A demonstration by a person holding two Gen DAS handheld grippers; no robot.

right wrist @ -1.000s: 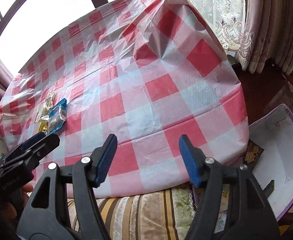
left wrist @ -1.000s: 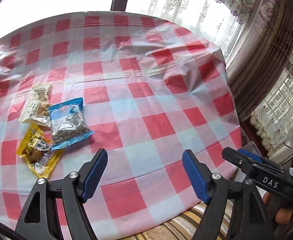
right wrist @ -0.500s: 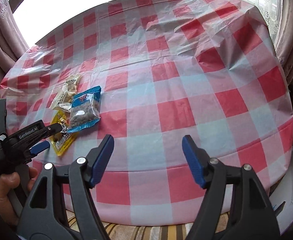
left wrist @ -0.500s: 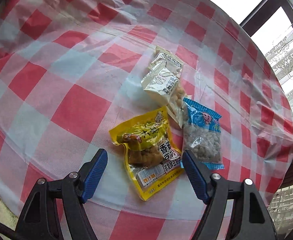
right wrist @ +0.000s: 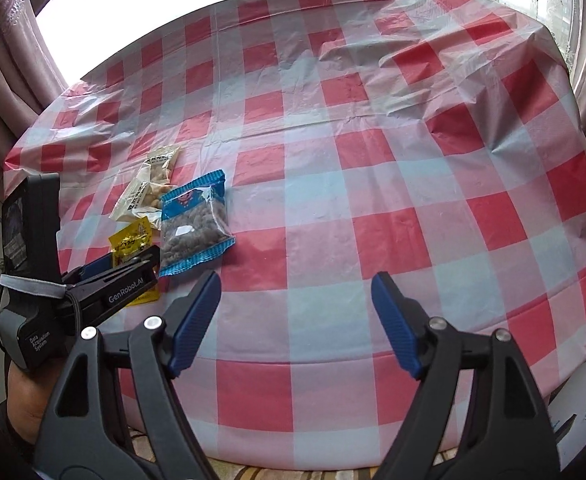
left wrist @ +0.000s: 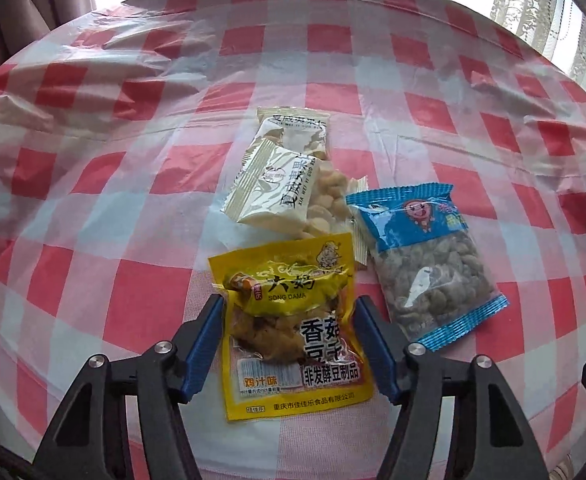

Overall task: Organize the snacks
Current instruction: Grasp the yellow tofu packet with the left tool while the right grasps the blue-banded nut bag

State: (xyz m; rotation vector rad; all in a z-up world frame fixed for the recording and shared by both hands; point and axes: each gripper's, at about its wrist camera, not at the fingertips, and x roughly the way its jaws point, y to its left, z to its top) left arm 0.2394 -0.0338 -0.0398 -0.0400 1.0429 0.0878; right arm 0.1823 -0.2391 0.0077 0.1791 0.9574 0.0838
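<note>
Nearest, item one: yellow packet (left wrist: 293, 316), printed "SONG DAMA" under large Chinese characters, with more Chinese lines along its lower edge, contents brown, lying flat on the desk (left wrist: 93, 216) under a red-and-white checked cloth. My left jaws (left wrist: 287, 344) stand open astride it, one blue pad at each long side of the packet, close by its edges; whether they touch it I cannot tell

Item two: cream packet (left wrist: 277, 184), pale nuts showing through a clear panel, pinyin "XIA WEI YI GUO REN" readable beside Chinese characters; it lies just beyond the yellow packet, its near end tucked under that packet's top edge. A second cream packet (left wrist: 297, 132) of the same print sits beneath and behind it

Item three: blue packet (left wrist: 425, 260), cartoon face on the header, greyish kernels in a clear window, just to the right of the other two, tilted

My right jaws (right wrist: 295, 320) hang open over bare cloth near the desk's front edge, well apart from the snacks. From that side my left tool reads "GenRobot.AI" and "Data Acquisition System"
</note>
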